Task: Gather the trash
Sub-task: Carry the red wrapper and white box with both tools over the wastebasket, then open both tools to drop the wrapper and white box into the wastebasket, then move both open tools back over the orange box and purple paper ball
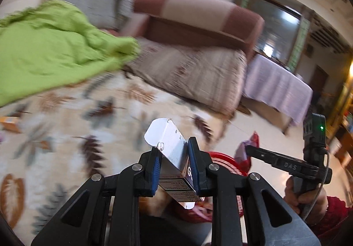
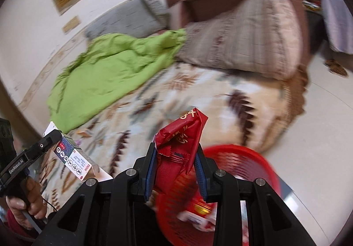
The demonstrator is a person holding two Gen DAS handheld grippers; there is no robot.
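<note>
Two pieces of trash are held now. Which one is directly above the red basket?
The red wrapper, clamped in the right gripper, hangs over the red basket. The white box in the left gripper is a carton, held off to the side.

Soft, even daylight fills the room, brightest at the window [image 1: 276,23] in the left wrist view. Motion blur smears the sofa [image 1: 194,47], green cloth [image 2: 106,76] and leaf-patterned bed cover [image 2: 176,100], while the near fingers [image 1: 194,164] stay sharp. Fisheye curvature bends walls; corners are black.
</note>
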